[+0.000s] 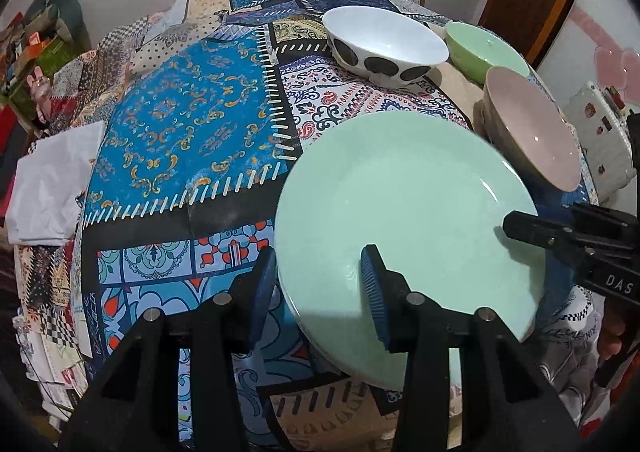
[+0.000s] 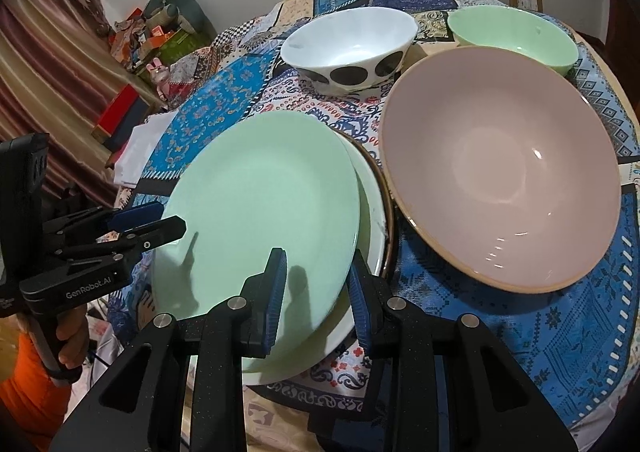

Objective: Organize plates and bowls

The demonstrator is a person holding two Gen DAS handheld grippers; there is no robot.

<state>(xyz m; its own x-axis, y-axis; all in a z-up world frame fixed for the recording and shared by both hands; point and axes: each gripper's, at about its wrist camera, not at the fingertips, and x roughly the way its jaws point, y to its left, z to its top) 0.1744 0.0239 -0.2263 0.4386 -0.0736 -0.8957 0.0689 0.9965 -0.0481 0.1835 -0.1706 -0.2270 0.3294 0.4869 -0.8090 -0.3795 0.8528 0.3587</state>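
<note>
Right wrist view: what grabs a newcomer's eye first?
The mint green plate, front and centre atop a plate stack, with both grippers straddling its rim: right gripper near edge, left gripper left edge. Next, the big pink bowl beside it on the right, on the patchwork tablecloth.

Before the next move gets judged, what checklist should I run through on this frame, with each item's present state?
1. left gripper open, with the rim of the green plate between its fingers: ok.
2. right gripper open and straddling the plate's opposite rim: ok.
3. Gripper pads actually touching the plate: cannot tell.
4. Green plate centred on the white plate beneath it: not ok; it sits offset, and the white plate shows along one side.
5. pink bowl clear of the plate stack: cannot tell; it stands close beside, and any contact is not visible.
</note>
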